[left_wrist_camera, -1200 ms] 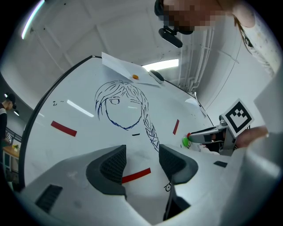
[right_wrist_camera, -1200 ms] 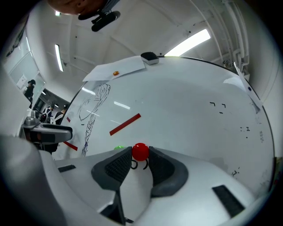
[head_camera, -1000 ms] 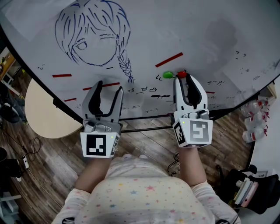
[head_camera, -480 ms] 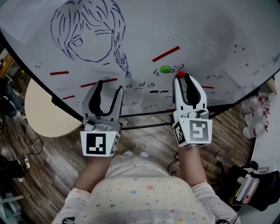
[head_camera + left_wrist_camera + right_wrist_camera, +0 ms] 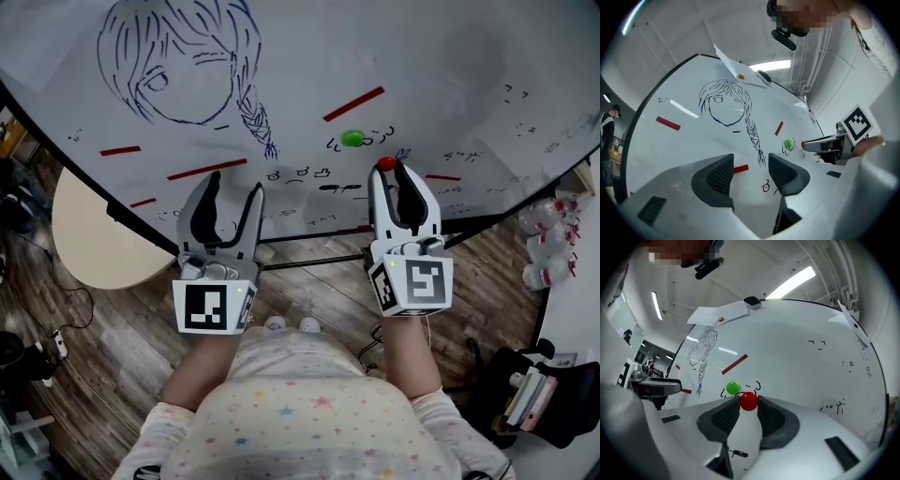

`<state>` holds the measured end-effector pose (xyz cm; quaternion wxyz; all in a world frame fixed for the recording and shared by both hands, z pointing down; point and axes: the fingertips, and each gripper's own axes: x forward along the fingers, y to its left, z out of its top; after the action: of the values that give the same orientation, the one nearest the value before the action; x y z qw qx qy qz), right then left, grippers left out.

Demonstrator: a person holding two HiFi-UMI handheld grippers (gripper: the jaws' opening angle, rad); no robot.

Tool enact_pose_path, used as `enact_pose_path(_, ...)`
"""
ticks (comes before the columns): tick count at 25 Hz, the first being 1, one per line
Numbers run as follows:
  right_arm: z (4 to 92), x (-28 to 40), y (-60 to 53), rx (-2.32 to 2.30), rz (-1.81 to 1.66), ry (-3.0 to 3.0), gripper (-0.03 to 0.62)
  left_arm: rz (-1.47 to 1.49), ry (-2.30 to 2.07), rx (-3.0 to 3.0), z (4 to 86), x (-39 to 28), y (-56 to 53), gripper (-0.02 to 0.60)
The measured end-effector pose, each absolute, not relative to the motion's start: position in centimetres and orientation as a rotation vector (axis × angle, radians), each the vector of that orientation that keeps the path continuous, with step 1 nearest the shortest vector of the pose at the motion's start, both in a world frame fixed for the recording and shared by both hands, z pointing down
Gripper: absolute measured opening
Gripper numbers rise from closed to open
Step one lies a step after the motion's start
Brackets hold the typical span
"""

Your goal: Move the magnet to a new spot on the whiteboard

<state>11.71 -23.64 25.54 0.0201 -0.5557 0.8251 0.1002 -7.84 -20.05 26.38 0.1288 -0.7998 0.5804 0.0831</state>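
Red and glossy, one ball-shaped magnet [image 5: 749, 401] sits pinched between the tips of the right gripper [image 5: 749, 412], whose two dark, grid-textured pads press on it from either side. Being round, it shows no long axis and no direction; it simply sticks out past the jaw tips toward the whiteboard [image 5: 801, 362]. Whether it touches the board cannot be told. In the head view it lies right of centre [image 5: 384, 164], with one green magnet [image 5: 352, 139] of the same round shape just up and to its left, stuck on the board among small black scribbles.

Two grippers show in the head view, each a pale grey plastic shell carrying one cube with black square markers. The left gripper [image 5: 234, 185] is at lower left of centre with its jaws spread and nothing between them; in its own view the gap [image 5: 751, 173] frames bare board, the end of a red strip and a black squiggle.

Five flat red strips [image 5: 353, 103] lie on the smooth white board in the head view: one long one above the green magnet, three to the left, one thin one at right. One blue line drawing of a head with a braid [image 5: 187, 66] fills the upper left. Below the board's edge are a round beige tabletop [image 5: 94, 234] and wood-plank floor [image 5: 309, 281].
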Motion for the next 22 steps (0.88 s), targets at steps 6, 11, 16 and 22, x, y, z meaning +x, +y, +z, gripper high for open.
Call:
enact_pose_path(6, 26.9, 11.8, -23.6, -1.731, 0.279, 2.577, 0.118, 0.231, 1.697, -2.348, 27.4, -7.6, -20.1, 0.212)
enact_pose_path(11, 28.3, 11.6, -23.7, -1.736, 0.258, 2.602, 0.118, 0.217, 1.702, -2.375, 28.4, -7.4, -20.1, 0.212)
enact_pose_path(16, 29.6, 11.4, -24.0, -1.750, 0.232, 2.619, 0.118, 0.204, 1.705, -2.397, 29.3, -7.2, -20.5, 0.212)
enact_pose_path(22, 31.4, 11.3, -24.3, -1.763, 0.193, 2.641, 0.119, 0.194, 1.700, -2.433, 30.4, -6.9, -20.8, 0.212)
